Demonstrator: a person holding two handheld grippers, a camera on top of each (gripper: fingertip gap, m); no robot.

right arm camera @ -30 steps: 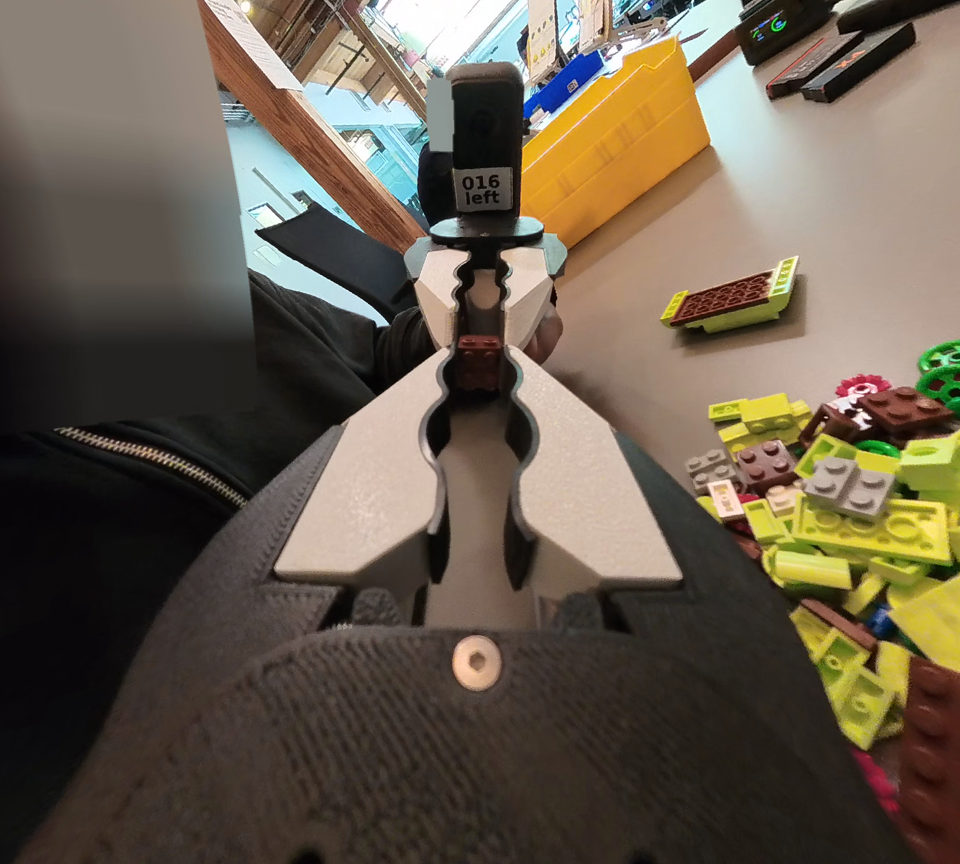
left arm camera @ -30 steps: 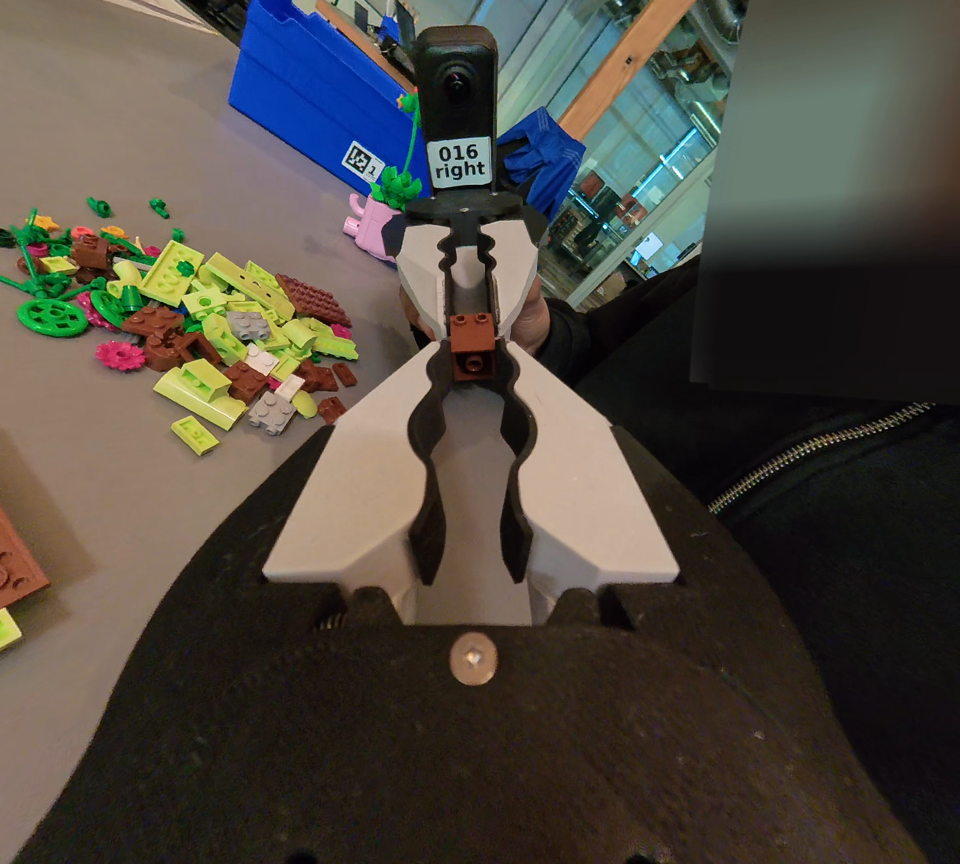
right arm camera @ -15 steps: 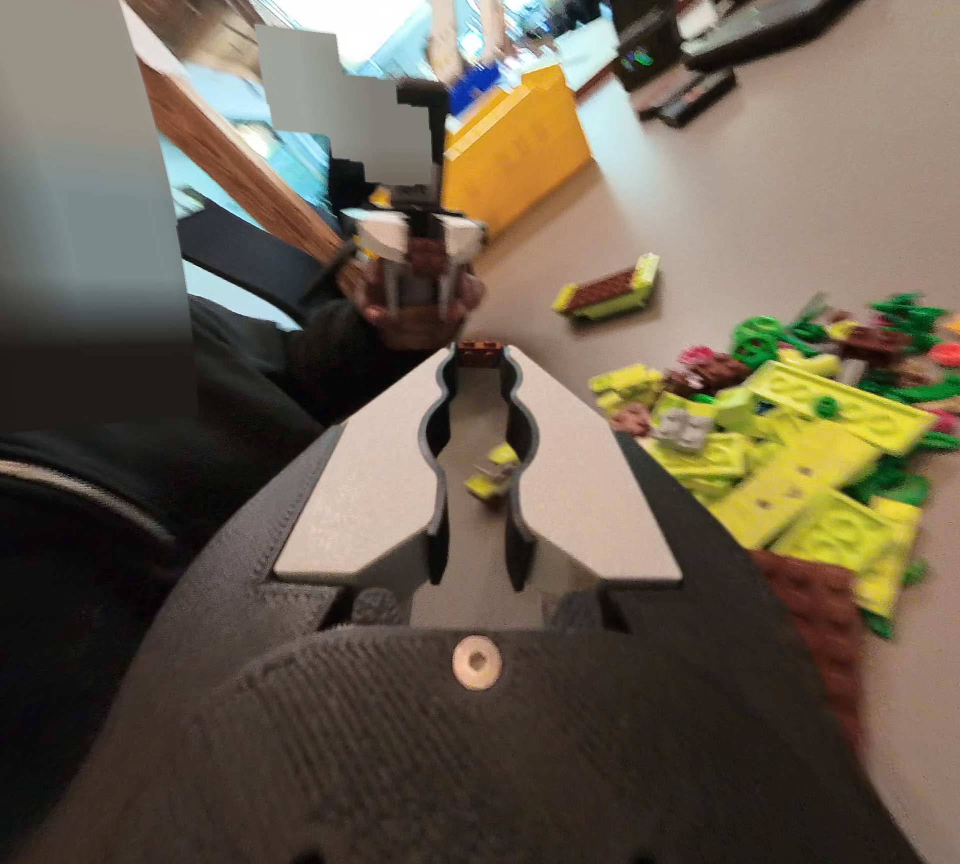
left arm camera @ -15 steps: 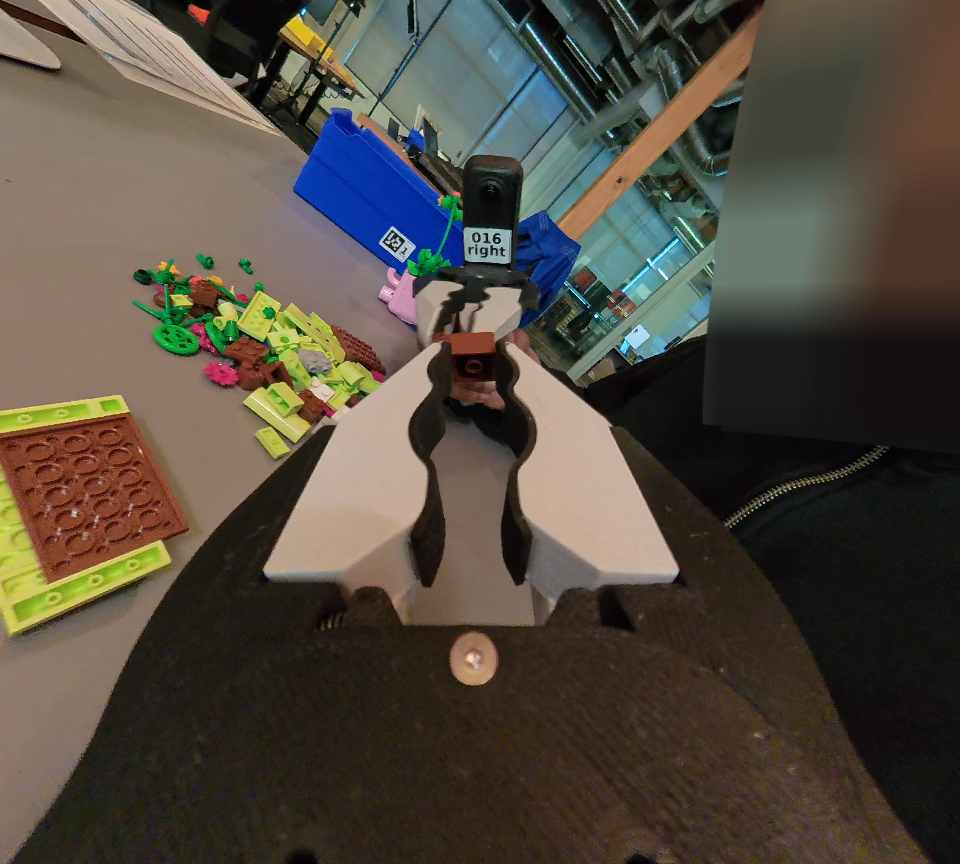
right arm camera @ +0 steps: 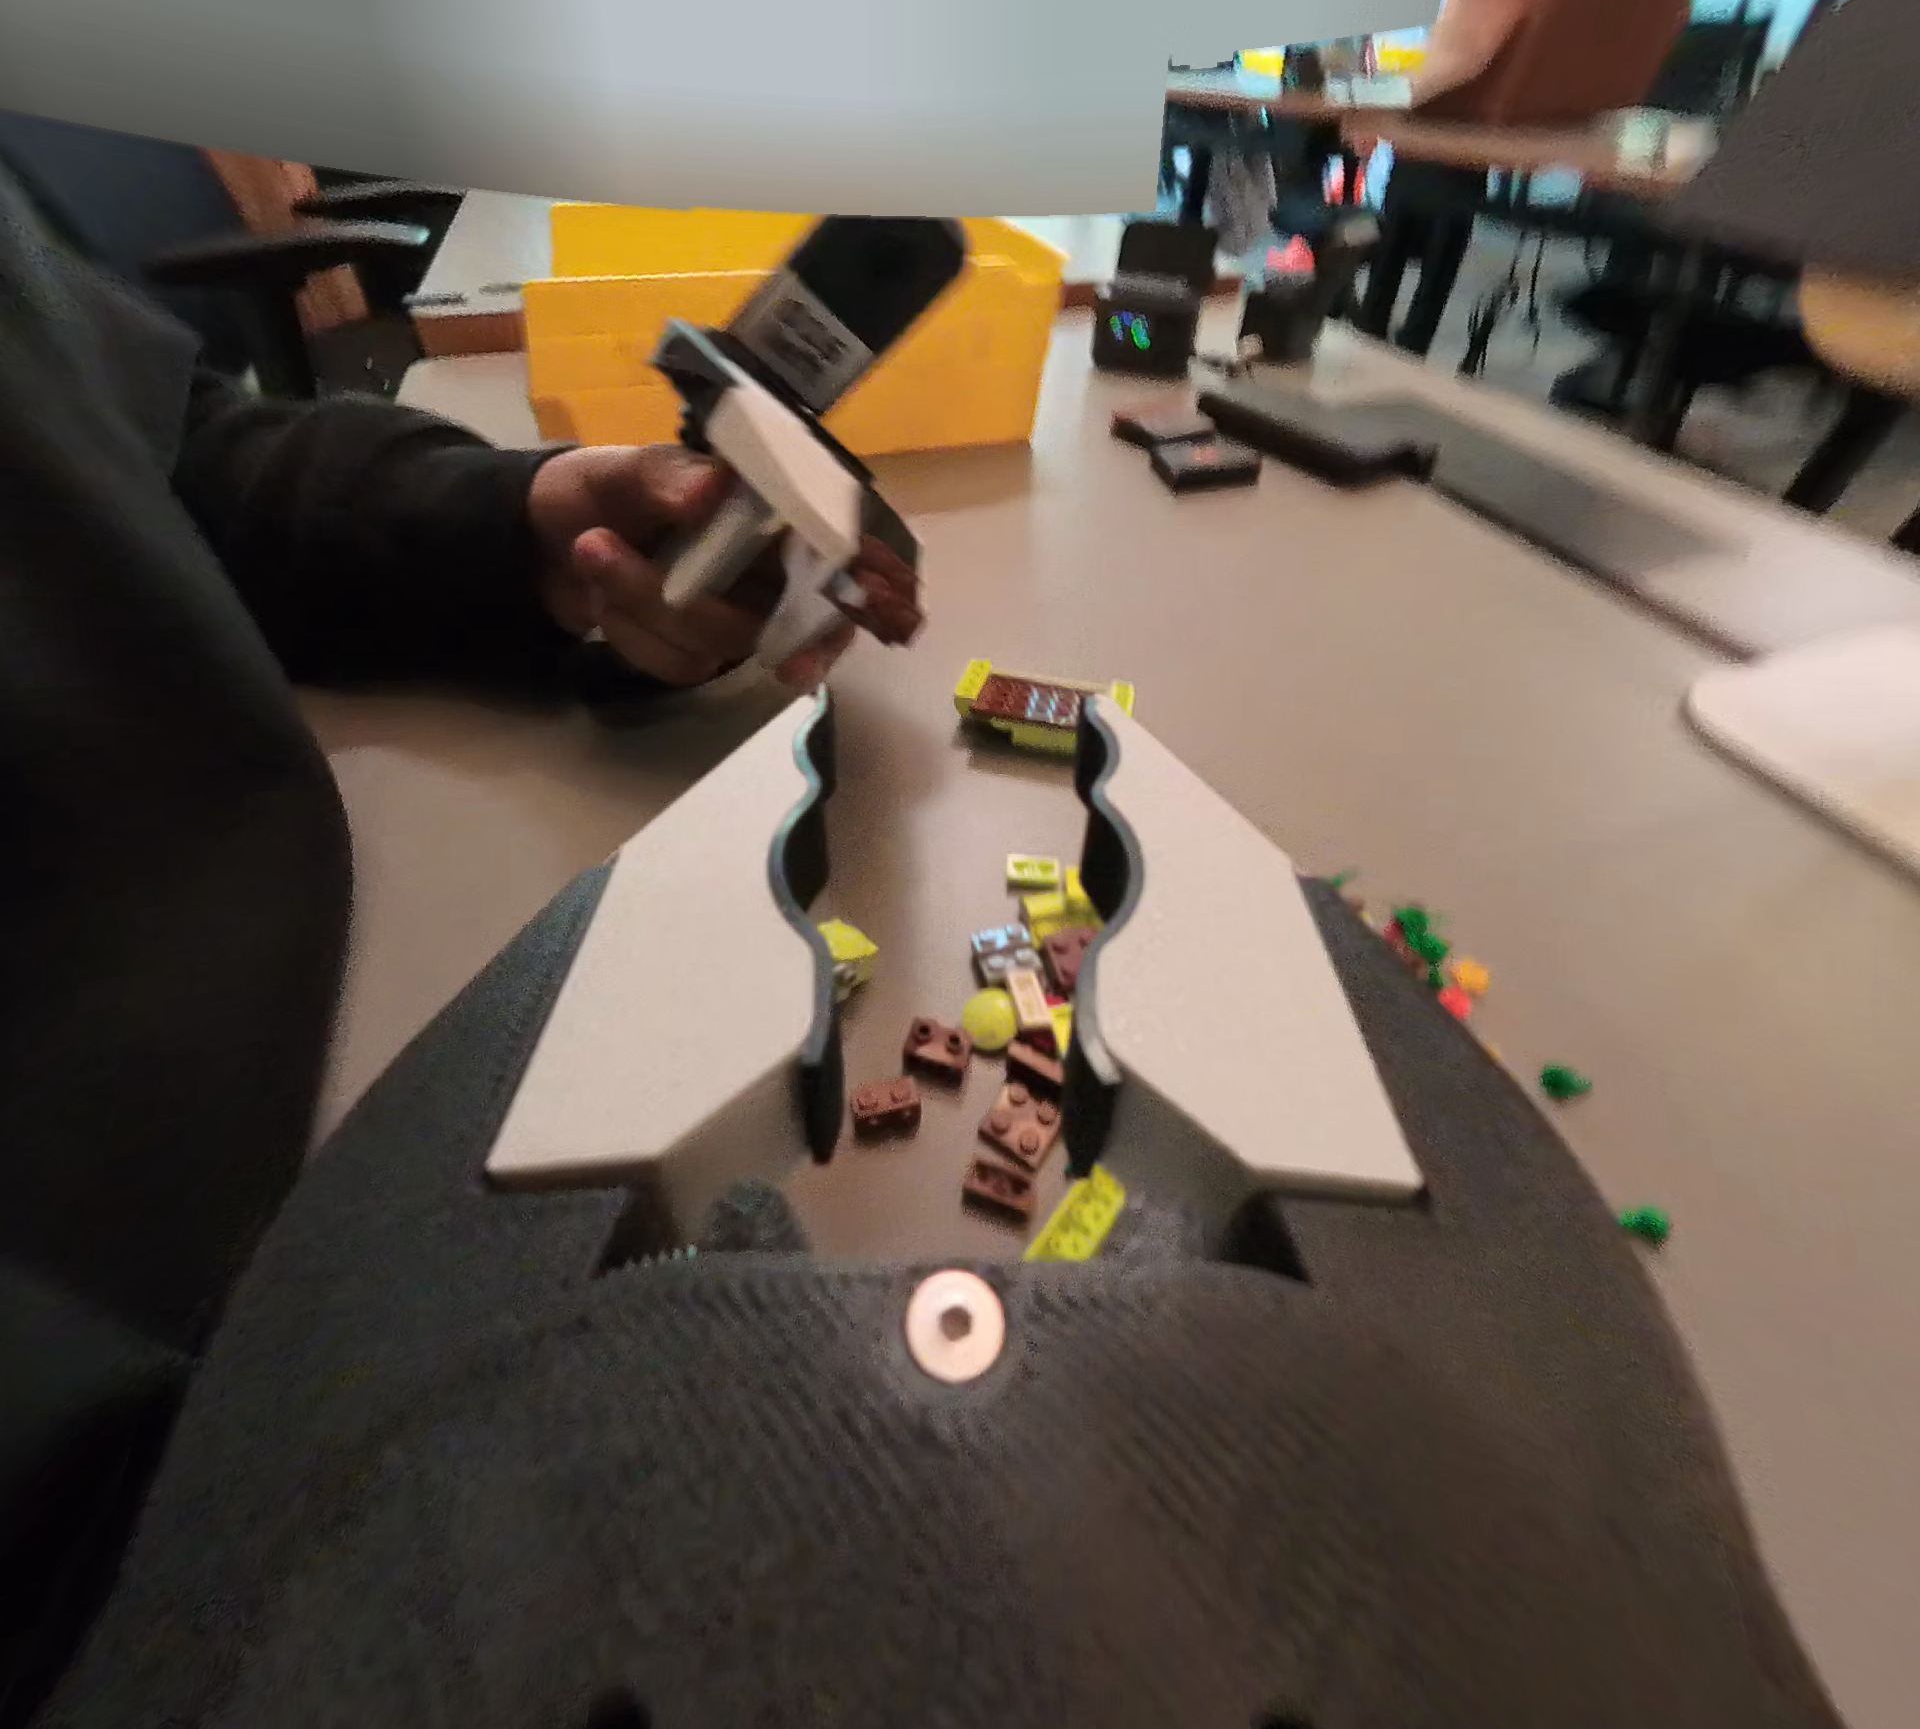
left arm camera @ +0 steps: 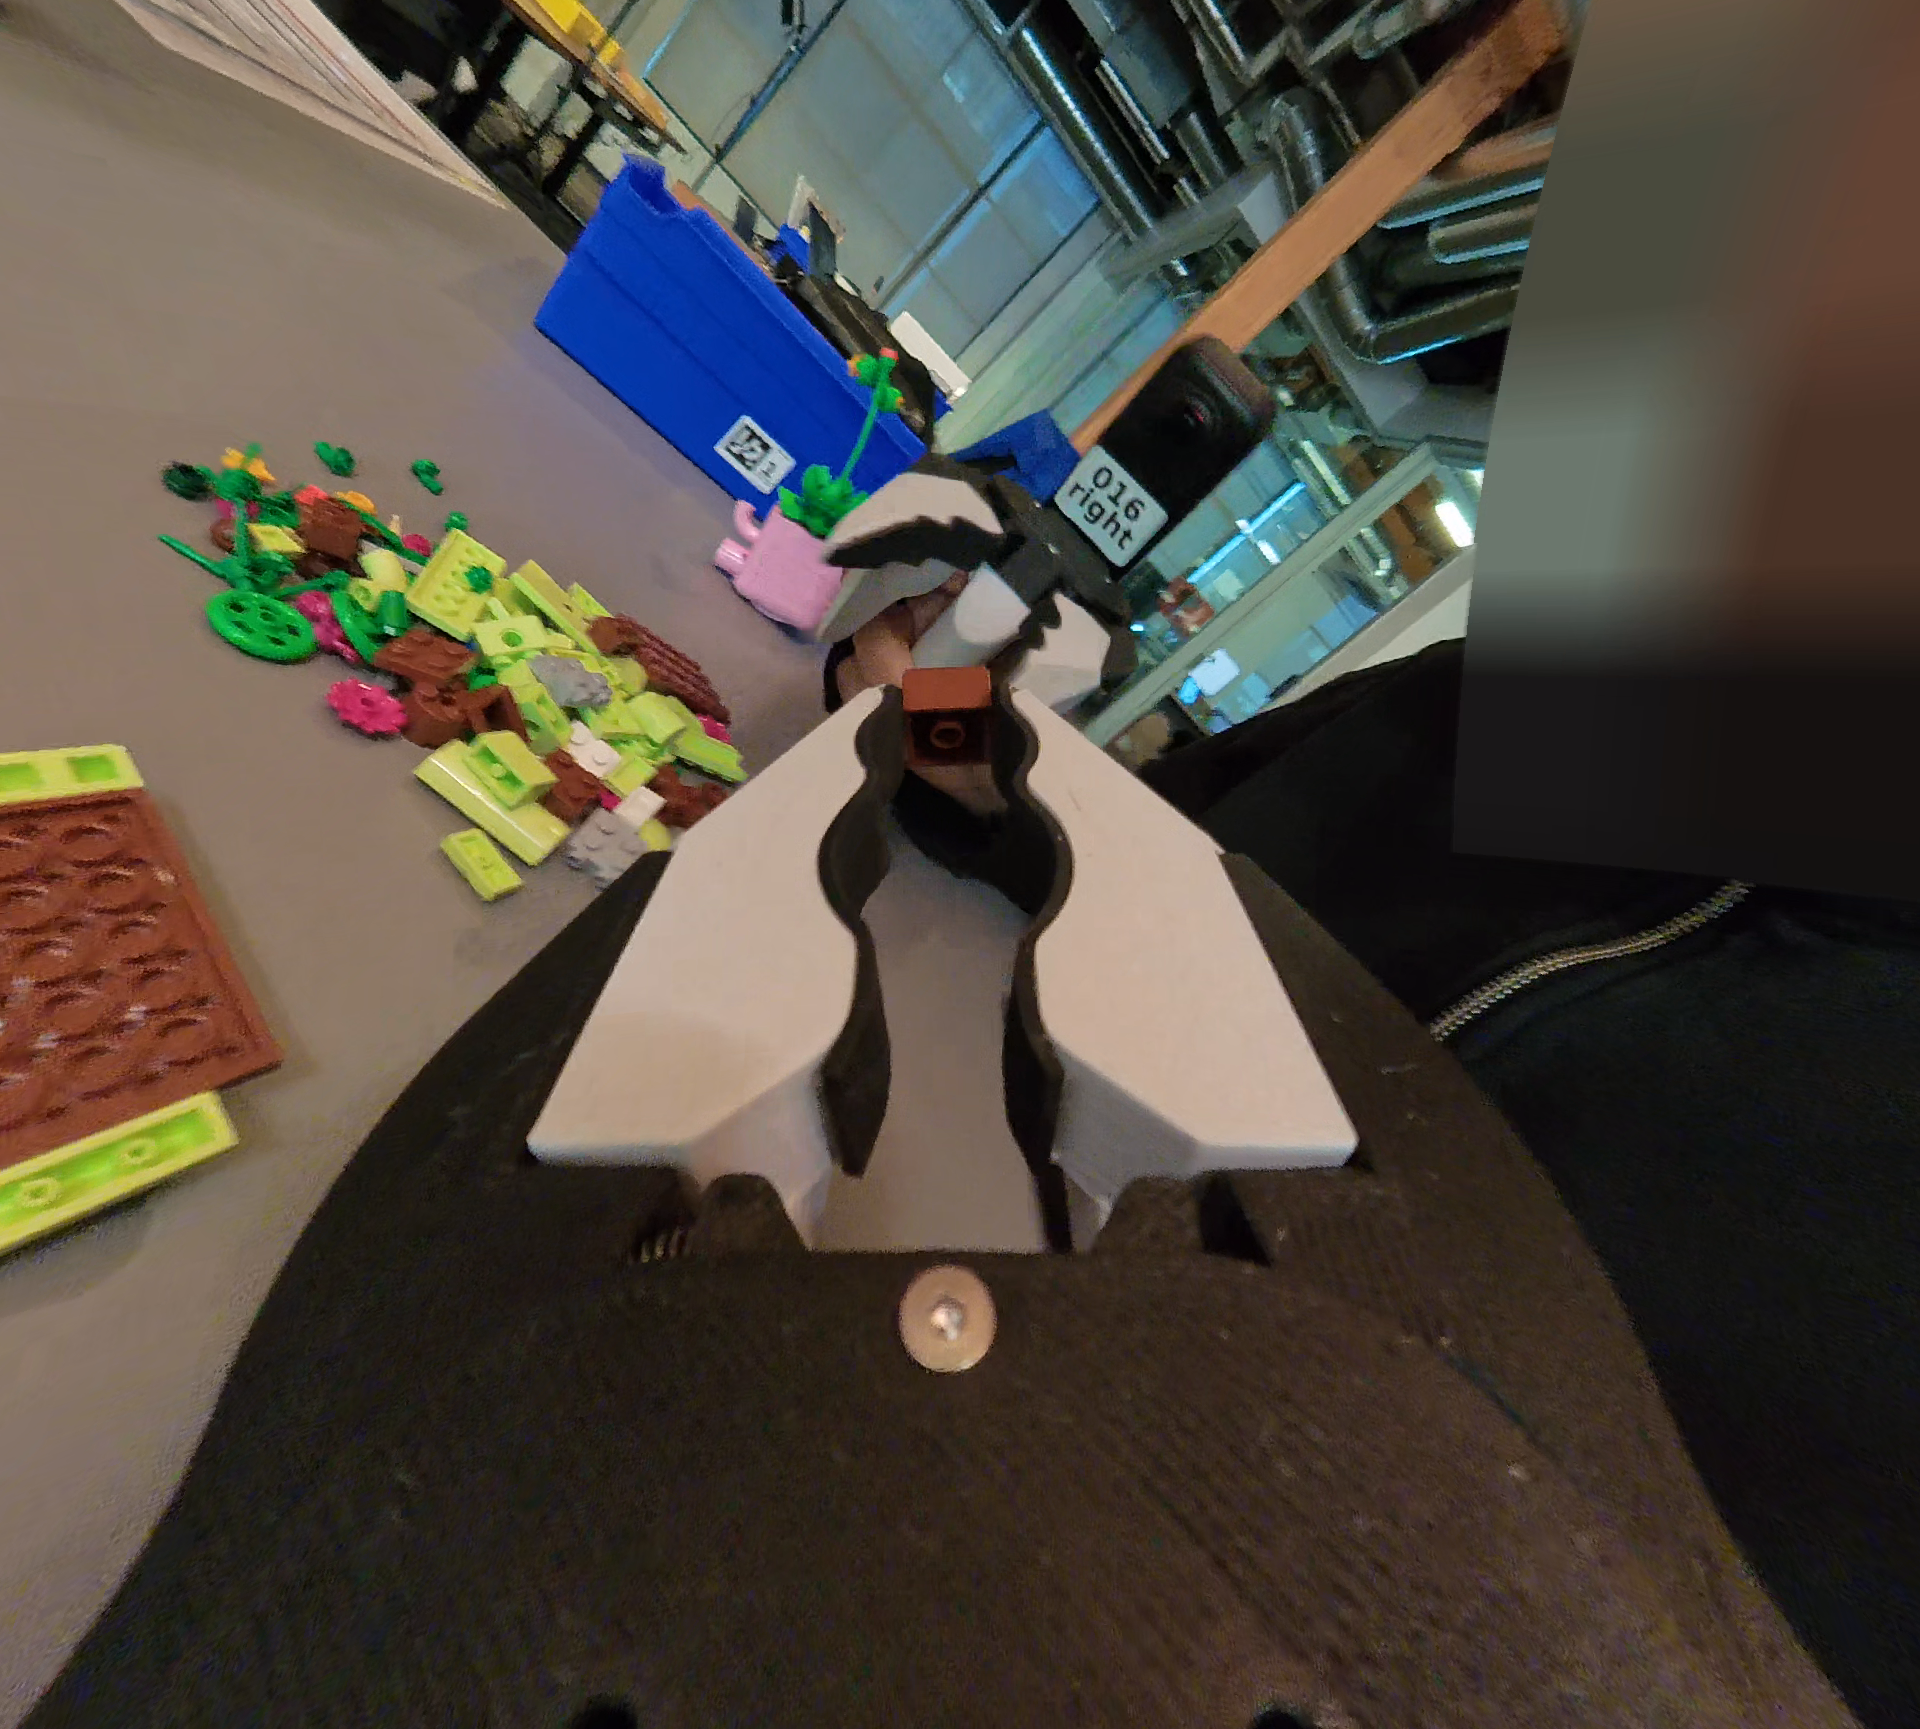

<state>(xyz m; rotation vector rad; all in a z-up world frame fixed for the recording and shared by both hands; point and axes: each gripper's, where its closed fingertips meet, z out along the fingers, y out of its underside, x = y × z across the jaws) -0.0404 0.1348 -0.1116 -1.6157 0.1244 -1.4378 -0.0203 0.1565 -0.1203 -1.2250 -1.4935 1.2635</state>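
My left gripper (left arm camera: pixel 943 723) is shut on a small brown brick (left arm camera: pixel 943 713) at its fingertips and holds it above the grey table (left arm camera: pixel 260 329). In the right wrist view the left gripper (right arm camera: pixel 883 614) shows tilted in a hand, with the brown brick (right arm camera: pixel 891 583) in it. My right gripper (right arm camera: pixel 956 718) is open and empty, pointing down over several loose brown, lime and grey bricks (right arm camera: pixel 1013 1035) on the table. It also shows tilted beyond the held brick in the left wrist view (left arm camera: pixel 940 583).
A brown plate on lime plates (left arm camera: pixel 94 962) lies at the left, also seen ahead of my right gripper (right arm camera: pixel 1039 708). A pile of loose bricks (left arm camera: pixel 488 651), a pink pot with a green plant (left arm camera: pixel 784 557), a blue bin (left arm camera: pixel 707 349) and a yellow bin (right arm camera: pixel 727 339) stand on the table.
The two grippers met tip to tip on brown bricks, then drew apart. My right gripper has opened and swung down over the loose bricks. My left gripper keeps its brown brick.
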